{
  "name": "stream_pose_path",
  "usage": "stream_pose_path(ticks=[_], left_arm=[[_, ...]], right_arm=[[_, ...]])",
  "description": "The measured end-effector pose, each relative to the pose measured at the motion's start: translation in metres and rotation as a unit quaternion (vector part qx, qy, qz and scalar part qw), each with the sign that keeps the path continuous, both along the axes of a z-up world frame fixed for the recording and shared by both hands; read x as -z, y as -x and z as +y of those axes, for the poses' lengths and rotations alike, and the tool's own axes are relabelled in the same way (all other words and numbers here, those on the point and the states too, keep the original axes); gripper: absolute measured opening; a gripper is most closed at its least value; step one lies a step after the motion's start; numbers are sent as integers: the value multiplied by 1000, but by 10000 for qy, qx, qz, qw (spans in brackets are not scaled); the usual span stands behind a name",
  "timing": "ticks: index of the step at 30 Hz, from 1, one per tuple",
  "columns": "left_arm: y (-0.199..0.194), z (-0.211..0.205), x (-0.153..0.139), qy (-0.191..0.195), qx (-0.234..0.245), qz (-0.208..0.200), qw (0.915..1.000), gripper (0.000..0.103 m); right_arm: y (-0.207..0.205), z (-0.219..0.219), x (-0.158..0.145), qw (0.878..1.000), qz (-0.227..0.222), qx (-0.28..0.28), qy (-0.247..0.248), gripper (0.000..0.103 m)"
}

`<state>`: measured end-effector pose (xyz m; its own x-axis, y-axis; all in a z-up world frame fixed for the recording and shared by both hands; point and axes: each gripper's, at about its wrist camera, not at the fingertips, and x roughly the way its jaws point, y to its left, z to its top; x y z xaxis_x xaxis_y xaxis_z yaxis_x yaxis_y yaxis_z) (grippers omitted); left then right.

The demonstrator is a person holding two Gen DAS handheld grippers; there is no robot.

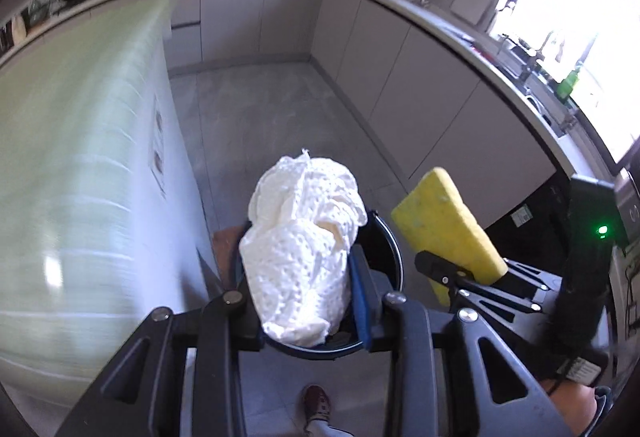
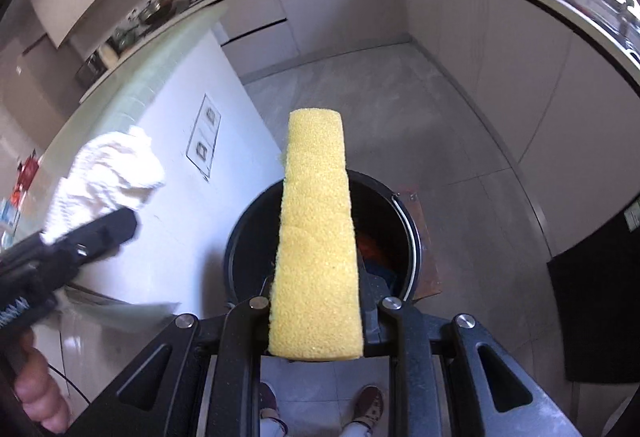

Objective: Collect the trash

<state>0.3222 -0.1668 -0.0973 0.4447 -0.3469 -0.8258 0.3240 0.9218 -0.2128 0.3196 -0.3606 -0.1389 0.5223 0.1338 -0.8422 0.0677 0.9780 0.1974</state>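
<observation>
My left gripper point(image 1: 300, 257) is shut on a crumpled white paper towel point(image 1: 304, 237) and holds it above the black trash bin point(image 1: 390, 257) on the floor. The towel also shows in the right wrist view point(image 2: 108, 177), left of the bin. My right gripper point(image 2: 316, 277) is shut on a long yellow sponge point(image 2: 316, 237) and holds it right over the open black bin point(image 2: 248, 245), which has some orange and blue trash inside. The sponge also shows in the left wrist view point(image 1: 444, 221), to the right of the towel.
A white kitchen island with a pale green top point(image 1: 80, 141) stands close on the left, with wall sockets point(image 2: 204, 137) on its side. Grey cabinets and a cluttered counter point(image 1: 400, 49) run along the back and right. A brown mat point(image 2: 426, 237) lies under the bin. The person's shoes point(image 2: 370, 407) are below.
</observation>
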Motion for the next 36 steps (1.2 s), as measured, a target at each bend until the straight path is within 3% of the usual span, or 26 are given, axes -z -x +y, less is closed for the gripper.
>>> stream_pose_path(ticks=[7,8,9,11,12,15,21,28,36], left_arm=[[-9,-9,57,-205,-500,250,9982,42],[-12,-8,63,-261,-570,278,9976,45],[-15,-9,67,-307,-626,305,9971,55],[-20,-12,74,-431,-698,339,9961,69],[-20,-16,76,-492,-706,361,9956,74],[-20,-30,76,-682,-800,399,9937,74],[7,-33,29,-628,-904,134,9938,74],[69,-20,-45,-487,-877,-267,9946,74],[168,39,-105,-446,-1027,-942,9892,79]], right_arm=[[-23,-17,49,9992,202,-301,-149,27],[-28,-19,53,9993,203,-314,-93,34],[-32,-20,56,9992,187,-333,-67,46],[-39,-25,59,9995,136,-275,-6,55],[-42,-28,60,9996,141,-246,-22,56],[-39,-41,53,9996,56,-82,-267,56],[-17,-43,14,9995,-88,-147,-270,56],[24,-33,-27,9994,-195,-105,-254,56],[118,33,-80,9976,-582,-311,-208,61]])
